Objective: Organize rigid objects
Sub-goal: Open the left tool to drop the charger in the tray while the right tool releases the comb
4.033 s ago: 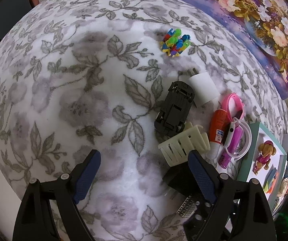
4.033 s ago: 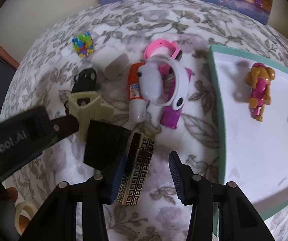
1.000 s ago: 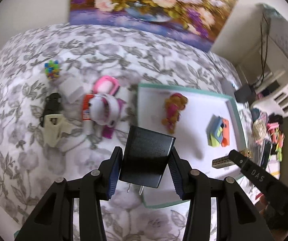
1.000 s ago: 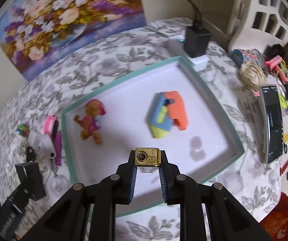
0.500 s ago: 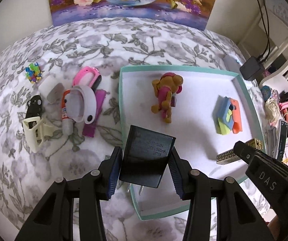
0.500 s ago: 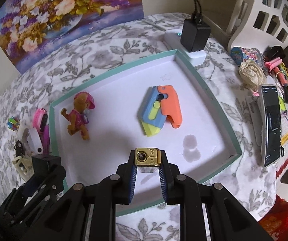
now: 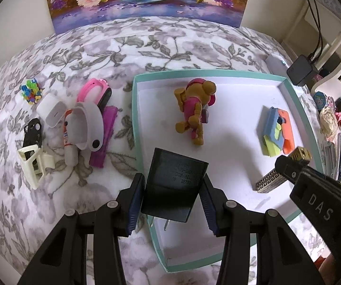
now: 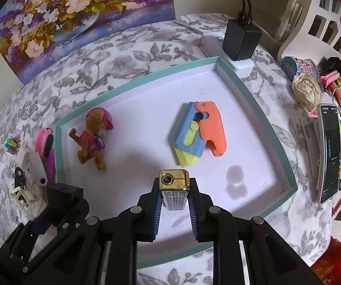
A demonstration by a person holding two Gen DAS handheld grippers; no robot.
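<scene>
My left gripper (image 7: 171, 204) is shut on a black plug adapter (image 7: 174, 185), prongs down, held over the left edge of the teal-rimmed white tray (image 7: 137, 128). My right gripper (image 8: 174, 206) is shut on a gold-capped lighter (image 8: 174, 190) with a black-and-white key pattern, hanging above the tray's white floor (image 8: 134, 161). From the left wrist view that lighter (image 7: 269, 182) and the right gripper (image 7: 289, 166) show at the tray's right side. A brown toy dog in pink (image 7: 195, 109) and a blue, orange and yellow toy (image 7: 276, 130) lie in the tray.
Left of the tray lie a pink watch (image 7: 94, 92), a white band (image 7: 88, 123), a glue stick (image 7: 69, 142), a cream hair clip (image 7: 34, 166), a black toy car (image 7: 32, 133), a white box (image 7: 51, 111) and coloured pegs (image 7: 30, 91). A black charger (image 8: 240, 40) and a phone (image 8: 329, 152) sit right.
Both grippers have sunk a little toward the tray with their loads still held. The left wrist view has swung so the tray sits more squarely ahead.
</scene>
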